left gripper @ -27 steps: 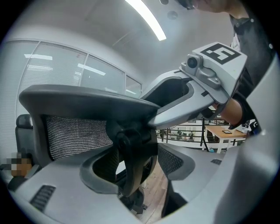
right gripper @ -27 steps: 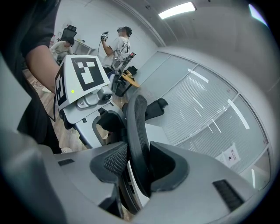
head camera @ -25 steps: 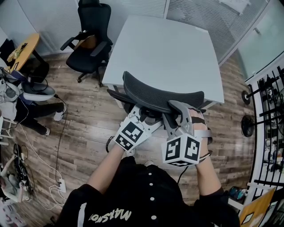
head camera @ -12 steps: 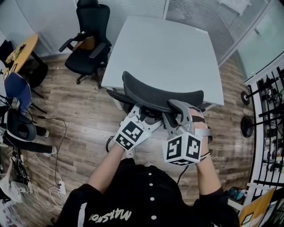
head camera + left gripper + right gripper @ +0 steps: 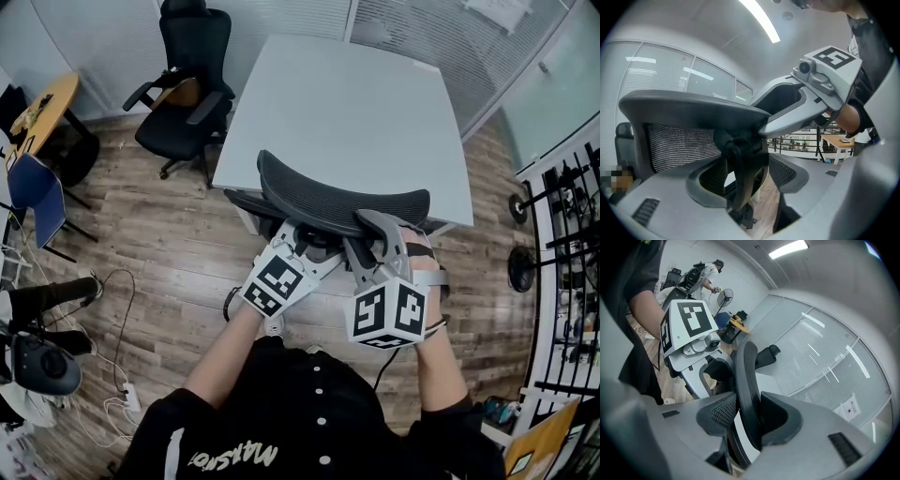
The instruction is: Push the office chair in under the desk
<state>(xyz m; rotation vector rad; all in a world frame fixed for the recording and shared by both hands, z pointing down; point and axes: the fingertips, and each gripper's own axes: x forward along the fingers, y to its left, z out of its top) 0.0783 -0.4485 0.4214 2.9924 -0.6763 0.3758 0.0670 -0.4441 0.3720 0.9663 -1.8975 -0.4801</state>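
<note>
Black office chair (image 5: 337,199) | right gripper (image 5: 749,413) clamps backrest (image 5: 746,376) | left gripper (image 5: 747,173) clamps spine (image 5: 743,157), hidden overhead

A black armchair (image 5: 187,70) stands on wood-plank floor (image 5: 178,262). Left of it is a round wooden table (image 5: 45,105); behind it, a partition wall (image 5: 103,37).

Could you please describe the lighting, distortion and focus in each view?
Head view: evenly lit, sharp, mild bowing at edges. Left gripper view: strong fisheye, round vignette, ceiling light strip blown out. Right gripper view: same vignette, chair backrest sharp, reflections on glass wall.
</note>
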